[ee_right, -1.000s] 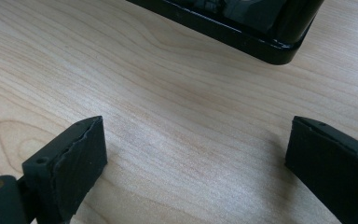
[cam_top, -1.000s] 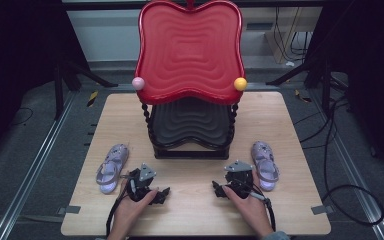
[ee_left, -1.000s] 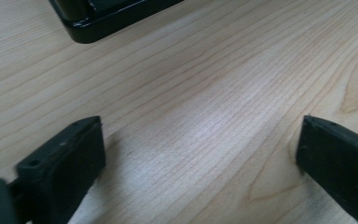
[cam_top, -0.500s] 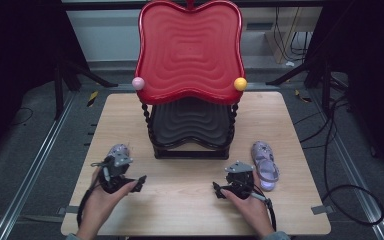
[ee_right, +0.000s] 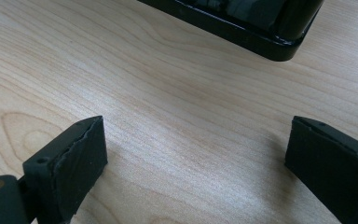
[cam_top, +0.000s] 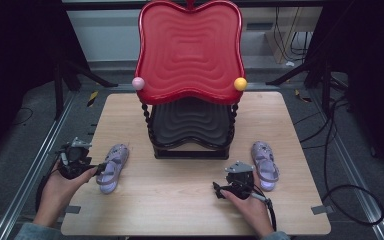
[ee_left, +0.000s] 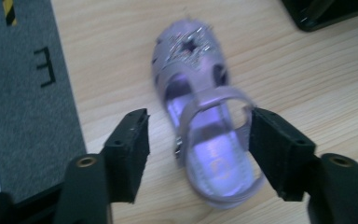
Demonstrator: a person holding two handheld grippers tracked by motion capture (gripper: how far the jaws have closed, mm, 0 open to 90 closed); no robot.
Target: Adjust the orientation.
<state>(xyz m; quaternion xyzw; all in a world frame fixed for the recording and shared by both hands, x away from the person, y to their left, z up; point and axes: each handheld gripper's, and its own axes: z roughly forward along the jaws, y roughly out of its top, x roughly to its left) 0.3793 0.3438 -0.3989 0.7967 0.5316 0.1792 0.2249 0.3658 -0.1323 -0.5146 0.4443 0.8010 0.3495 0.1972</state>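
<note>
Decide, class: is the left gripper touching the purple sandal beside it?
Cannot tell. In the left gripper view, the left gripper straddles the sandal; one pad meets its strap edge, blurred.

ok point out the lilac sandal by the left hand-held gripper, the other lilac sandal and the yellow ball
lilac plastic sandal by the left hand-held gripper (ee_left: 200,116): left gripper view, ankle strap
other lilac plastic sandal (cam_top: 264,155): high view, toe end
small yellow ball (cam_top: 240,83): high view, its middle

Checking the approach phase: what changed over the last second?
The left gripper swung from mid-table out to the left edge and now points at the left sandal. Its jaws have just been closing, the sandal's heel between them, one pad at the strap, the other apart. Unchanged: right gripper, open on the table; right sandal; red stand.
</note>
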